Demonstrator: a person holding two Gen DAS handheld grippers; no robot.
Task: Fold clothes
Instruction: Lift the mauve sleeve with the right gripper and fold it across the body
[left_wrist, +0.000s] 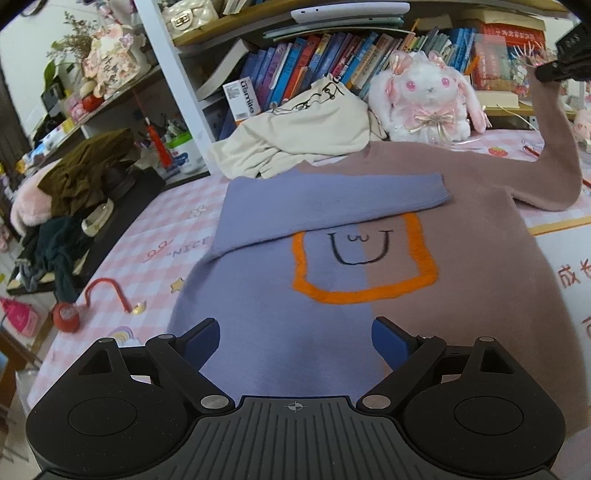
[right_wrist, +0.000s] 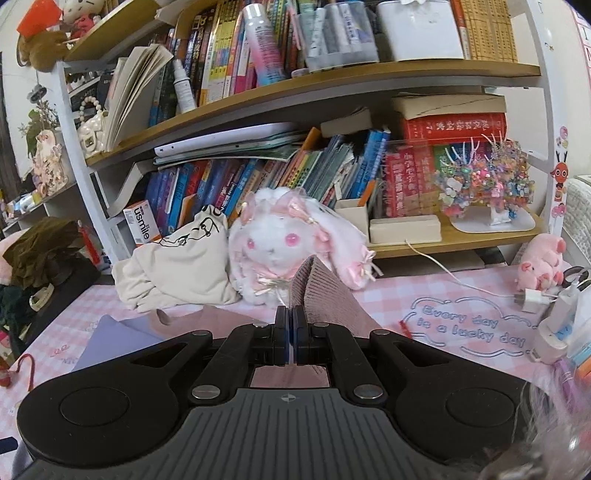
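Pinching brown sleeve (right_wrist: 321, 291), right hand-held gripper (right_wrist: 290, 332), left hand-held gripper (left_wrist: 295, 341) spread wide, empty

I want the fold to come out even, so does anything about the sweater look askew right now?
Yes. The purple sleeve lies folded across the sweater, partly covering the orange-outlined face. The brown sleeve is lifted off the table, its cuff pinched in the right gripper. The left gripper is open and holds nothing.

free: sweater (left_wrist: 280, 332) front, flat | blocked behind: cream garment (left_wrist: 303, 136), plush rabbit (left_wrist: 428, 99), bookshelf (right_wrist: 295, 92)
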